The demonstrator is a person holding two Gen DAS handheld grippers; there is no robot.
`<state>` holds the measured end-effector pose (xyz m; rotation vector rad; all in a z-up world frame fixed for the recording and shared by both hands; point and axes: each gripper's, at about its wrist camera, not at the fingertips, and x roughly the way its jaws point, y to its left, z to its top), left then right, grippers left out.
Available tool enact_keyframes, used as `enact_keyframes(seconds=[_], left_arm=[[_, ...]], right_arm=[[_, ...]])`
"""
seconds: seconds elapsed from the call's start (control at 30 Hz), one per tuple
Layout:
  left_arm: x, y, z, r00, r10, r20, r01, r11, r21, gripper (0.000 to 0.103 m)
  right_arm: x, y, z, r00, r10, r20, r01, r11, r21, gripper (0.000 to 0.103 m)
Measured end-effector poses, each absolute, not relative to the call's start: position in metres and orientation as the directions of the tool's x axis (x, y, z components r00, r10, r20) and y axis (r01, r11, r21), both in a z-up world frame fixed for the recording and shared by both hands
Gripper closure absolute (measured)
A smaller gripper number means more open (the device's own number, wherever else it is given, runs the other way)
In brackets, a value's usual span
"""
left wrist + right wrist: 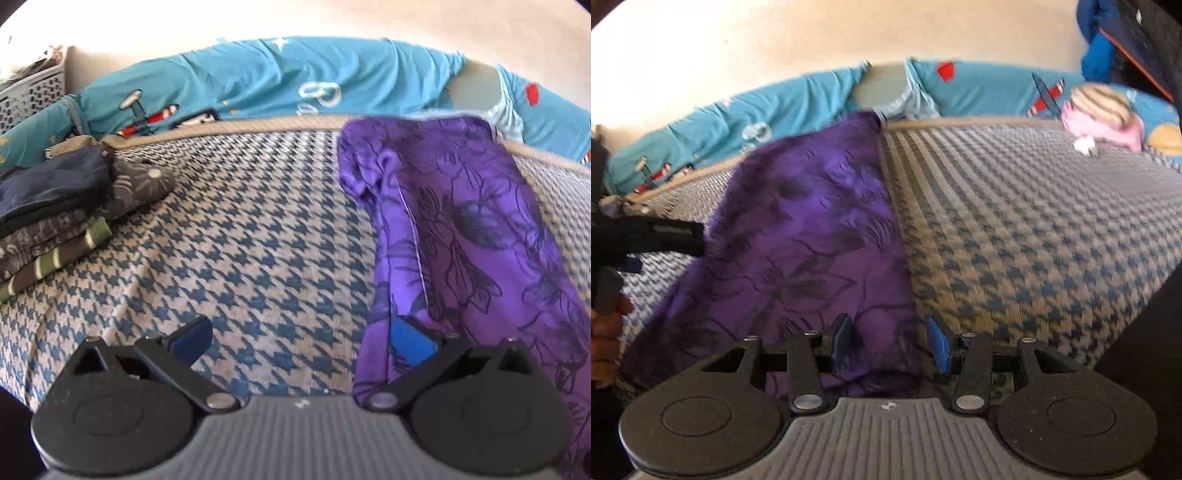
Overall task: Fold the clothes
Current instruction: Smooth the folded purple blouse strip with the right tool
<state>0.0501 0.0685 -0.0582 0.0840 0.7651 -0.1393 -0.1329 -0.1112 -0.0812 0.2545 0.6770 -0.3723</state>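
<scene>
A bed fills both views, covered in a blue-and-cream houndstooth spread [240,240]; along its far edge, from nine round to three o'clock, runs a turquoise printed bedsheet [258,77] against a pale wall. In the left wrist view a stack of folded clothes [51,221] sits at nine o'clock — dark and olive-striped pieces, neatly piled; in the right wrist view a pink soft toy [1100,114] lies at two o'clock.

The task's thing, a purple floral garment [461,240], lies lengthwise on the spread as a long narrow strip, running from the near edge toward twelve o'clock; it looks already folded in along its length.

The step in hand appears to be taking up the near end to fold the strip across. To do it well, both grippers should pinch the near hem at matching corners, lift just enough to clear the spread, and carry the end straight toward twelve o'clock so the edges meet squarely.

The left gripper [301,338] stands wide open; its right pad touches or overlaps the garment's left edge, and nothing is pinched. The right gripper [890,343] is partly open — its pads straddle the garment's near right edge; cloth lies between them, but they do not press on it.
</scene>
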Motion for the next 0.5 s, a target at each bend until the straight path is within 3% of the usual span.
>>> enact_keyframes(seconds=[0.17, 0.33, 0.5], left_arm=[[0.046, 0.071, -0.050, 0.724, -0.160, -0.671, 0.189, 0.981, -0.030, 0.000], [0.041, 0.054, -0.055, 0.714, -0.198, -0.671, 0.271, 0.963, 0.004, 0.000], [0.049, 0.047, -0.072, 0.688, -0.113, -0.717, 0.232, 0.970, 0.070, 0.000]], right_arm=[[-0.135, -0.115, -0.089, 0.697, -0.238, -0.676, 0.436, 0.890, 0.137, 0.058], [-0.137, -0.113, -0.093, 0.692, -0.247, -0.678, 0.442, 0.888, 0.128, 0.055], [-0.136, -0.109, -0.094, 0.689, -0.261, -0.676, 0.442, 0.891, 0.106, 0.053]])
